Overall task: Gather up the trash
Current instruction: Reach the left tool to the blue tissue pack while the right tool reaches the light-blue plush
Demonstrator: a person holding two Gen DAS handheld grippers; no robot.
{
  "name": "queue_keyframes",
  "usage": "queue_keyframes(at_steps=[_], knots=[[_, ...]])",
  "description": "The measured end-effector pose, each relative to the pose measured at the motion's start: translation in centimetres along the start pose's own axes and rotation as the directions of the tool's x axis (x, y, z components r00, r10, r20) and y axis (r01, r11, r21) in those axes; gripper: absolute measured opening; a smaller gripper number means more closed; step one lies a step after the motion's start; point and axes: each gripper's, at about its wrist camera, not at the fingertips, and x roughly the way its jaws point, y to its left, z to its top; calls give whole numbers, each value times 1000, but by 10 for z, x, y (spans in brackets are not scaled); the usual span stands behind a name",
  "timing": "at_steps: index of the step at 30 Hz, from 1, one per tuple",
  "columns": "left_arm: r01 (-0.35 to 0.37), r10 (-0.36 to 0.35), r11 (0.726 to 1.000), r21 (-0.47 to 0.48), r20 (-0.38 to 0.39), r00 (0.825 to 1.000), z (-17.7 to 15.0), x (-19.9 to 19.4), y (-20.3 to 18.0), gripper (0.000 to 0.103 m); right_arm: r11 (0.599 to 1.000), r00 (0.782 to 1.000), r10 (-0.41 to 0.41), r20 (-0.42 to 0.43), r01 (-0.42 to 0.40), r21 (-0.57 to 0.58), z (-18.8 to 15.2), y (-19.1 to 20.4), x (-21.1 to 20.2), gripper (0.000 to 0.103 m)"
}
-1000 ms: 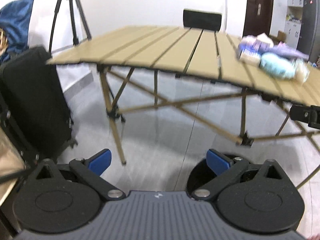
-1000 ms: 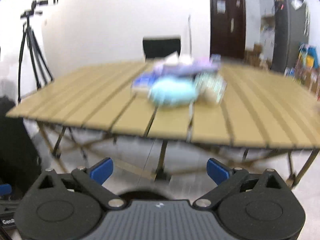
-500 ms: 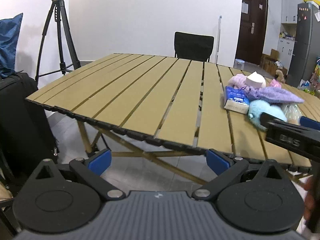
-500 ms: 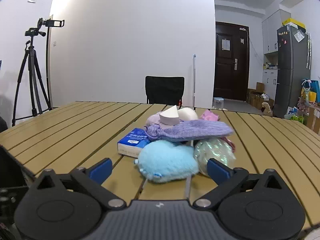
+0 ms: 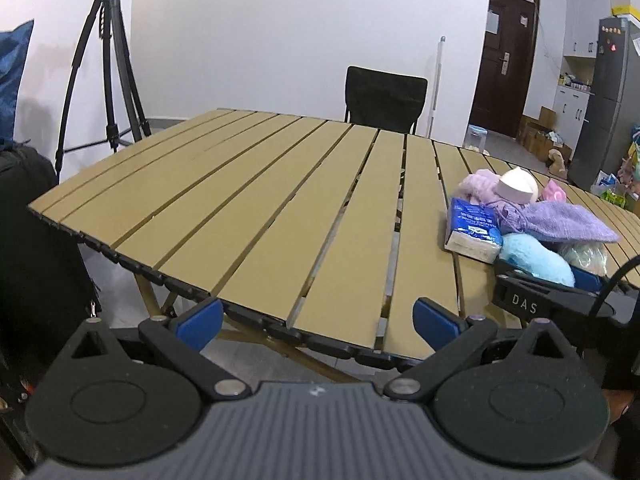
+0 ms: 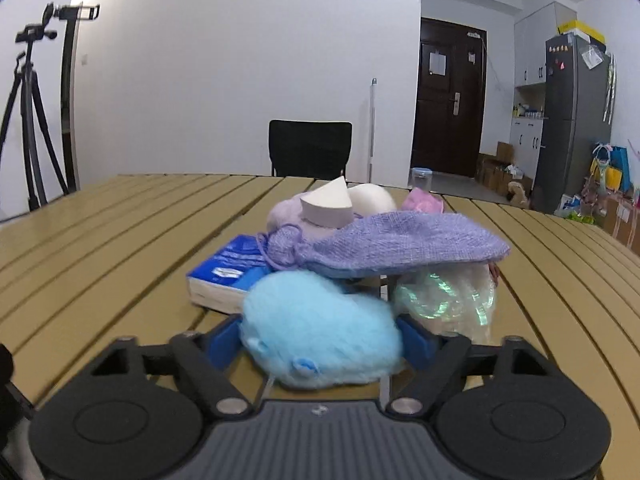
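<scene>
While closing, right gripper (image 6: 320,344) flanks fuzzy blue puff (image 6: 320,332).

Both claws black w/ blue pads (image 5: 198,322); right claw (image 5: 548,280) marked "DAS", black cable.

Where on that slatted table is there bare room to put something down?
The table is bare from the tripod-side edge across to the blue packet, and back toward the black chair. It is crowded at the pile: blue fluffy toy, purple knit pouch, crinkly bag.
</scene>
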Motion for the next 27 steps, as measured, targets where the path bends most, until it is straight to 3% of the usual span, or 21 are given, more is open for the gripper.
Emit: queue_keyframes(at_steps=[6,15,27], knots=[[-15,15,1000,4,6,1000,-3,-3,1,103,999,999,20,27,-21,33,-4,-5,-6,70],[-5,5,1000,-12,1,1000,2,-4,2,103,997,995,59,82,-62,37,-7,-17,-36,68],[64,-64,998,1,-1,998,14,3,-26,103,995,987,-33,158,17,99,-2,-67,-68,68]])
